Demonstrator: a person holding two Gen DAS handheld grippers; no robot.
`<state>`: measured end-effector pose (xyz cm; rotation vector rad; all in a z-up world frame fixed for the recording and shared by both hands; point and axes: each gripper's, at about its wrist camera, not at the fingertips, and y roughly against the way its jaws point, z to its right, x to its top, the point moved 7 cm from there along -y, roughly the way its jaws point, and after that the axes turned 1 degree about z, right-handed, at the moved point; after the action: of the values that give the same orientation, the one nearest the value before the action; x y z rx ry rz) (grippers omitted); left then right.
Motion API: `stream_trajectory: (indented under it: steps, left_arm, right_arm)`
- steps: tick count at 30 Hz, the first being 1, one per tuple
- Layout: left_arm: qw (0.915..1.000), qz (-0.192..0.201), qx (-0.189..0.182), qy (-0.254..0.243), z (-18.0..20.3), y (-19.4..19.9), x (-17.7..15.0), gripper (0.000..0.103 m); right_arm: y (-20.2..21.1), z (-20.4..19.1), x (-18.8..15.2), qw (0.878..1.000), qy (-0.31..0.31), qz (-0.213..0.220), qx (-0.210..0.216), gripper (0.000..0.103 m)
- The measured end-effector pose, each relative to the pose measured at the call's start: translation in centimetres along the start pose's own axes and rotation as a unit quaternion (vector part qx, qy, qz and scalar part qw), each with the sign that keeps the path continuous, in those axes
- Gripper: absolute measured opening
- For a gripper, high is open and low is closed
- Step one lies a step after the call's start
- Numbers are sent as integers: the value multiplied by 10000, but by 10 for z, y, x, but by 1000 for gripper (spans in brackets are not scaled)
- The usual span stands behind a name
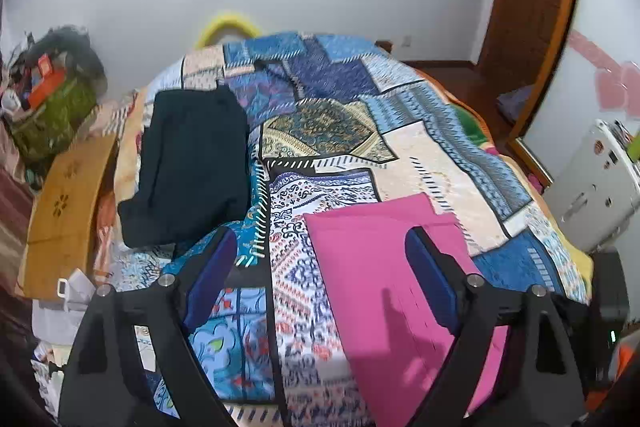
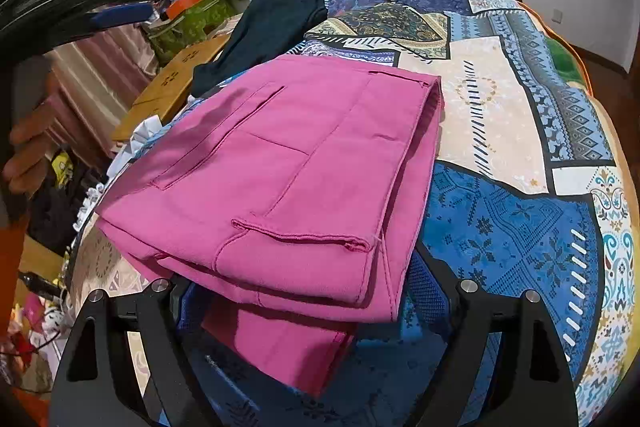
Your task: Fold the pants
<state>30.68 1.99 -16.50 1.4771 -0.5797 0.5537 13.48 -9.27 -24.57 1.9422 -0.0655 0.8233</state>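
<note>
Pink pants [image 2: 288, 179] lie folded in layers on the patchwork bedspread [image 2: 500, 235]. In the left wrist view the pink pants [image 1: 384, 287] lie at the lower right. My left gripper [image 1: 320, 271] is open and empty, raised above the bed, its right finger over the pants' left part. It also shows at the upper left of the right wrist view [image 2: 120, 11]. My right gripper [image 2: 312, 303] is open at the pants' near edge, with the cloth lying between and over its fingers; nothing is clamped.
A folded dark garment [image 1: 188, 163] lies on the bed's far left. A wooden board [image 1: 68, 211], a green bag [image 1: 56, 115] and clutter stand left of the bed. A white appliance [image 1: 596, 187] and a wooden door frame [image 1: 532, 11] are at the right.
</note>
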Motion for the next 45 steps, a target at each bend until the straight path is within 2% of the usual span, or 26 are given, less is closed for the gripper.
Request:
stream_trajectory:
  steps: [4, 8, 12, 15, 17, 21, 26, 34, 40, 45]
  left_arm:
    - [9995, -320, -15, 21, -1, -41, 14, 92]
    - [9969, -660, 377, -216, -2, -85, 16, 92]
    - [9911, -1113, 595, -420, -1, -126, 1, 92]
    - [9815, -1678, 518, -765, 2, -156, -23, 92]
    - [9791, -1682, 567, -993, 2, -161, -33, 99]
    - [9796, -1585, 536, -1109, -6, -146, -40, 101]
    - [9824, -1539, 404, -978, -22, -117, -54, 101]
    - [9890, -1459, 46, -223, -49, -58, -93, 101]
    - [9888, -1395, -400, 334, -53, -29, -118, 101]
    - [9942, -1033, -169, 228, -48, -10, -120, 100]
  right_arm:
    - [1, 4, 1, 10000, -43, -10, -25, 83]
    - [1, 8, 1, 10000, -83, -9, -53, 83]
    - [2, 15, 1, 9999, -126, 8, -87, 84]
    - [2, 24, 0, 9997, -199, -2, -140, 84]
    - [3, 30, 0, 9995, -233, -15, -210, 84]
    - [7, 46, -4, 9987, -286, -57, -422, 84]
    - [17, 66, -6, 9968, -308, -59, -731, 84]
    - [40, 88, 3, 9933, -499, 222, -1014, 84]
    - [48, 81, 20, 9924, -532, 521, -981, 84]
    - [40, 62, 23, 9947, -440, 545, -747, 84]
